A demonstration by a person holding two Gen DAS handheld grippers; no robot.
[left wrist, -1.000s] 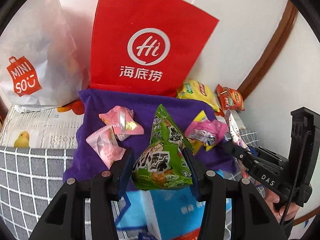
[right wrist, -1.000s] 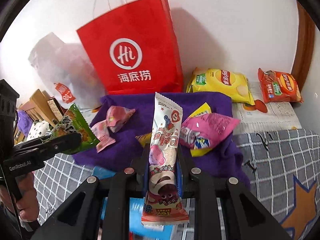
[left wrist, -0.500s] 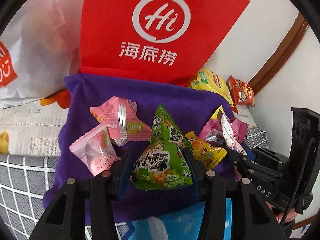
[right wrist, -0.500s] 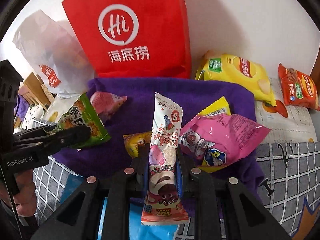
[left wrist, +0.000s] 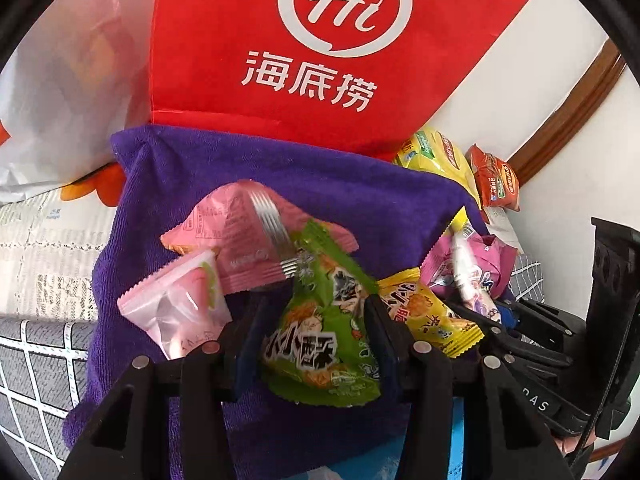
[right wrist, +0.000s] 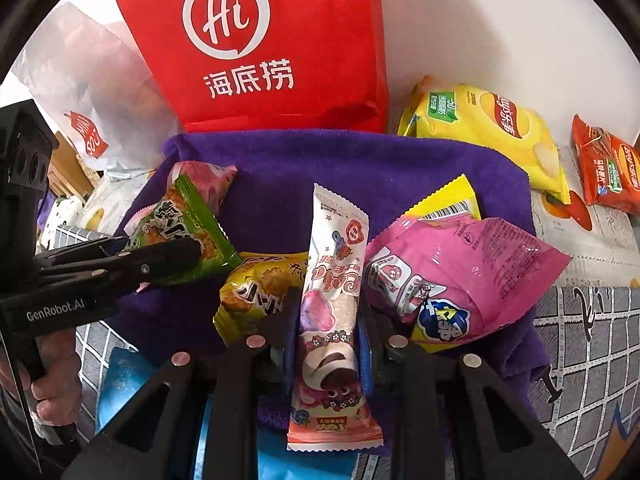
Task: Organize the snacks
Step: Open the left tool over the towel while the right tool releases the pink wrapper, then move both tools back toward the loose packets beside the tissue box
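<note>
My left gripper (left wrist: 316, 320) is shut on a green snack packet (left wrist: 320, 336) and holds it over the purple cloth (left wrist: 280, 184); the green packet also shows in the right wrist view (right wrist: 180, 232). My right gripper (right wrist: 326, 320) is shut on a tall pink-and-white snack stick (right wrist: 332, 300) over the same cloth (right wrist: 360, 168). On the cloth lie two pink packets (left wrist: 256, 236) (left wrist: 180, 308), a yellow packet (left wrist: 424, 316) (right wrist: 260, 292) and a big pink bag (right wrist: 460, 276).
A red paper bag (left wrist: 328, 52) (right wrist: 256, 48) stands behind the cloth, with a white plastic bag (left wrist: 60, 92) to its left. A yellow chip bag (right wrist: 492, 128) and an orange snack bag (right wrist: 608, 168) lie at the back right. A grey checked cover (right wrist: 592, 340) lies under the cloth.
Both grippers have moved forward over the purple cloth, each still holding its packet. The cloth and the red bag appear closer and larger.
</note>
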